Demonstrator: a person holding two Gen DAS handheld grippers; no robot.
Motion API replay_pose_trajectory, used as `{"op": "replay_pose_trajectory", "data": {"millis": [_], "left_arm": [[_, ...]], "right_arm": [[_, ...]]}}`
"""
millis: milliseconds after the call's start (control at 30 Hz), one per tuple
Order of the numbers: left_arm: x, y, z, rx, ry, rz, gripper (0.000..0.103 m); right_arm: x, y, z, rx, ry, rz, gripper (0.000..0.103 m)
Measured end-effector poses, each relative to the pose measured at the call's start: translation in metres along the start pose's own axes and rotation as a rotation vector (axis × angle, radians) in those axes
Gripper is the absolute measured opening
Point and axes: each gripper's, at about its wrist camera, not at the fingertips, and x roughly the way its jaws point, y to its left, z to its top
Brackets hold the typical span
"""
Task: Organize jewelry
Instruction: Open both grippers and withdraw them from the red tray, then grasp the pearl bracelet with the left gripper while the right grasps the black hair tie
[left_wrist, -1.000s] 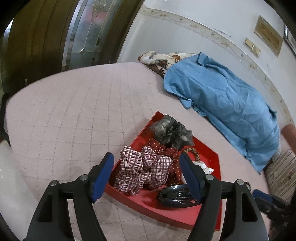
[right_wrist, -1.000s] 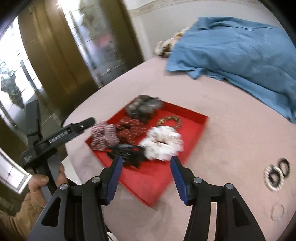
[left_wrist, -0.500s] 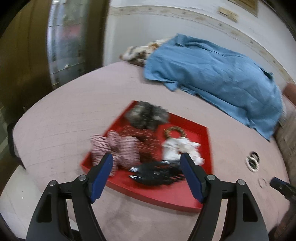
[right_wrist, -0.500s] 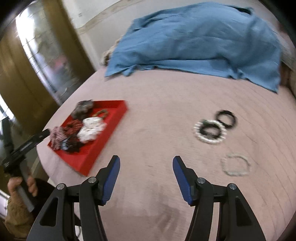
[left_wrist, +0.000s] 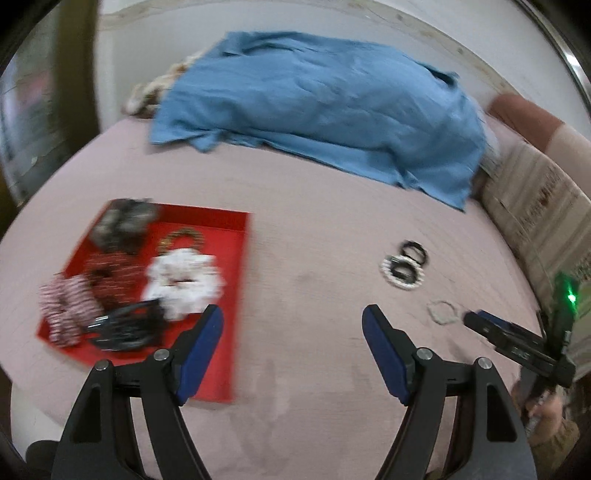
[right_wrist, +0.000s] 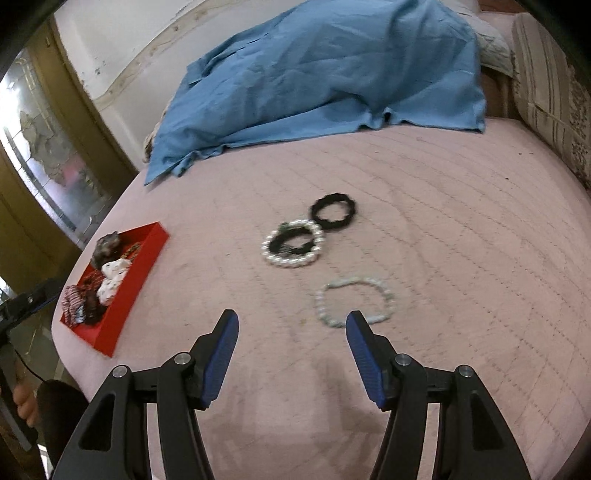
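Two grippers gaped empty; the right gripper (right_wrist: 291, 321) hovered nearest the pale bracelet (right_wrist: 354, 302), just ahead of its right fingertip.

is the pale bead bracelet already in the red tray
No, the pale bead bracelet lies on the pink bedspread just ahead of the right gripper, well apart from the red tray.

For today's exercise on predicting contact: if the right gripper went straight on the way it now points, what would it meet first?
Probably the pale bead bracelet, lying just beyond the open right gripper by its right finger. Straight down the centreline it might meet bare pink bedspread first; depth is unclear.
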Motion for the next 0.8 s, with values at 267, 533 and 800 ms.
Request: {"op": "replay_pose_trajectory", "data": {"millis": [267,533,800], "left_arm": [[0.060,-0.052,0.010,0.042,0.104,-0.048,0.077],[0.134,-0.077,0.026,0.013,0.212,-0.077,0.073],[0.196,-0.100,0.052,0.081,0.232,-0.047,0.056]], "right_arm": [[0.015,-0.043,0.008,0.033,-0.019,-0.029,0.065],[0.045,-0.062,0.028,0.038,-0.013,-0.027,0.065],[0.085,-0.066,0.066,0.011,-0.014,0.000,0.053]]}}
